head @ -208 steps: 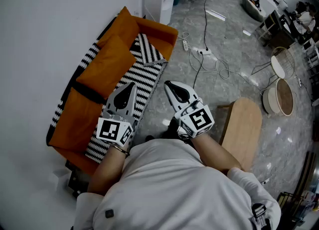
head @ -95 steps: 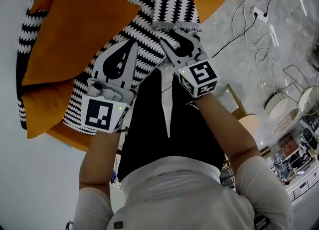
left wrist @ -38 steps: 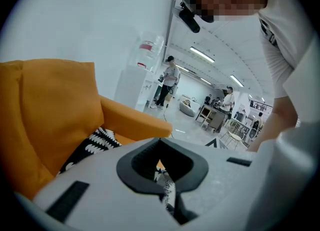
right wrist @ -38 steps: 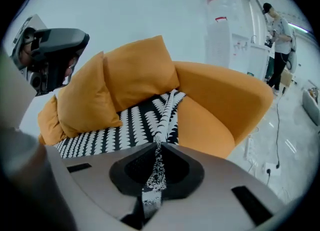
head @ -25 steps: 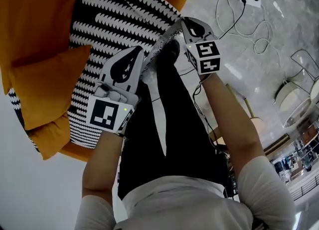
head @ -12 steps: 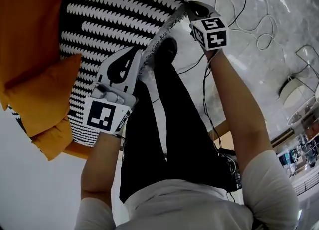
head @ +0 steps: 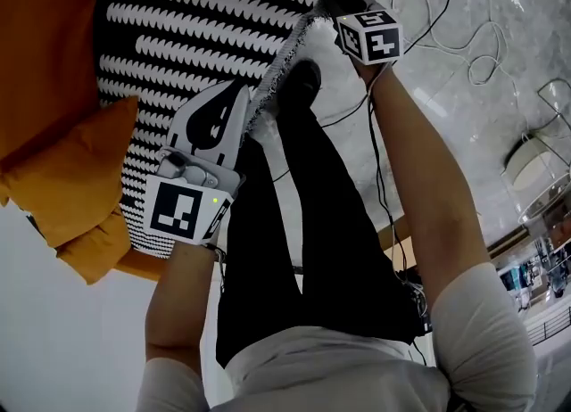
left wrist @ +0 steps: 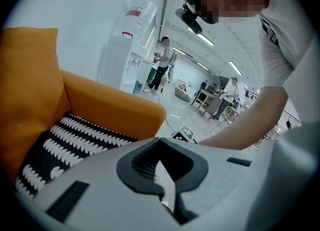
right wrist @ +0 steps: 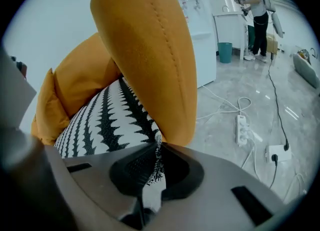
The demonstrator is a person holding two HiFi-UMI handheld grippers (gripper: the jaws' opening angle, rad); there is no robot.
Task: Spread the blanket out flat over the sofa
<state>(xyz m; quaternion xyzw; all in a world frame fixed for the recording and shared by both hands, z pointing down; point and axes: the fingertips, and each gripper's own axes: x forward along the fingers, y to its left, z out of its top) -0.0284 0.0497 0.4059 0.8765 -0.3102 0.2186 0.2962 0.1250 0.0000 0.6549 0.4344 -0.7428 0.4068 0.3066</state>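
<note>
Woven black-and-white blanket lies over the seat of the orange sofa. It looks soft, light and limp, so it probably sags between holds. The left gripper and the right gripper are each clamped on its fringed front hem, well apart, which seems a good hold for pulling it flat.

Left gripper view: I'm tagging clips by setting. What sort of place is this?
Probably an open-plan office or lab hall, not a home: the orange sofa stands on a polished stone floor, a water dispenser stands by the wall, and people stand among tables under ceiling strip lights.
</note>
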